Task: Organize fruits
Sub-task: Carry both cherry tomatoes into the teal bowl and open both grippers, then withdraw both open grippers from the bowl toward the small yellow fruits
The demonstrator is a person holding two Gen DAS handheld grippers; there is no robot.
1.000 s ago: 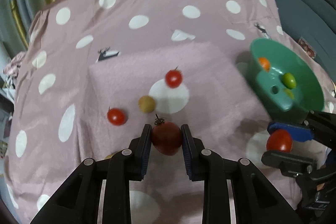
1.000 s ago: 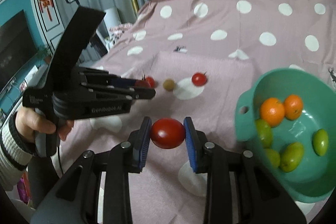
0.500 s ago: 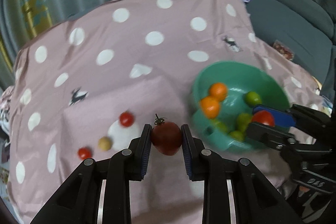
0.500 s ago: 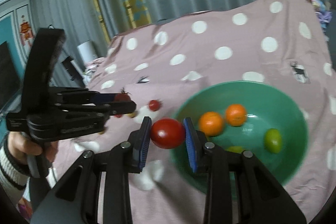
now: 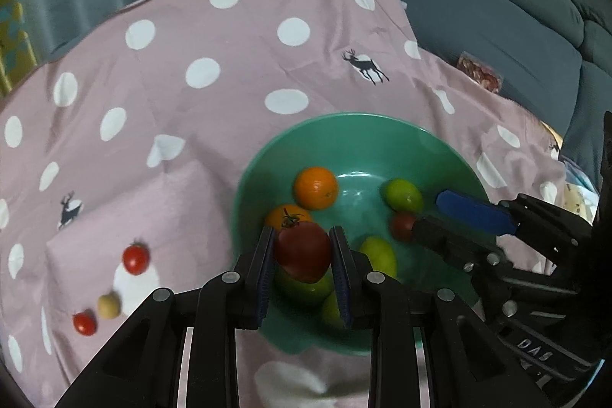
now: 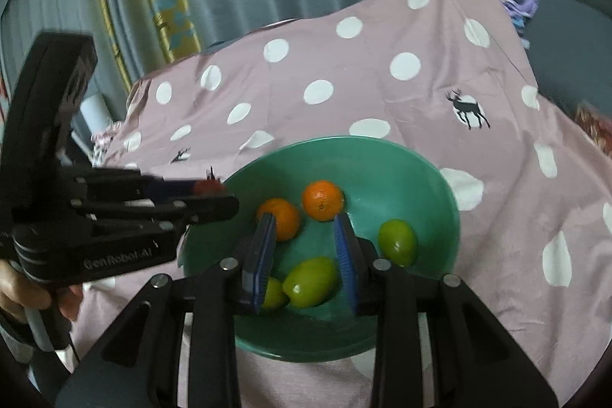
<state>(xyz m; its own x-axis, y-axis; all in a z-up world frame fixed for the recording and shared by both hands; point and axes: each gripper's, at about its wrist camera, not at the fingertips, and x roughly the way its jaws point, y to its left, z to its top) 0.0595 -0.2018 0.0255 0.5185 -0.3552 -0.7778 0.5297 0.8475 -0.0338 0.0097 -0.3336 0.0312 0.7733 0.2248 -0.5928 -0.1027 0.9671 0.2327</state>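
Note:
My left gripper (image 5: 302, 251) is shut on a dark red tomato (image 5: 303, 251) and holds it above the near side of the green bowl (image 5: 344, 125). My right gripper (image 6: 306, 243) is open and empty over the same bowl (image 6: 428, 171). In the left wrist view the right gripper (image 5: 432, 220) sits at the bowl's right side, with a red tomato (image 5: 401, 226) in the bowl at its tips. The bowl holds two oranges (image 6: 323, 199) and several green fruits (image 6: 397, 241).
Two small red tomatoes (image 5: 135, 258) and a yellowish fruit (image 5: 108, 306) lie on a pink mat (image 5: 95, 236) left of the bowl. The pink polka-dot cloth (image 5: 229, 64) covers the surface. A grey sofa (image 5: 516, 25) stands at the right, curtains behind.
Both grippers moved right over the bowl. The right gripper opened and let go of its red tomato, which now lies in the bowl. The left still holds its tomato.

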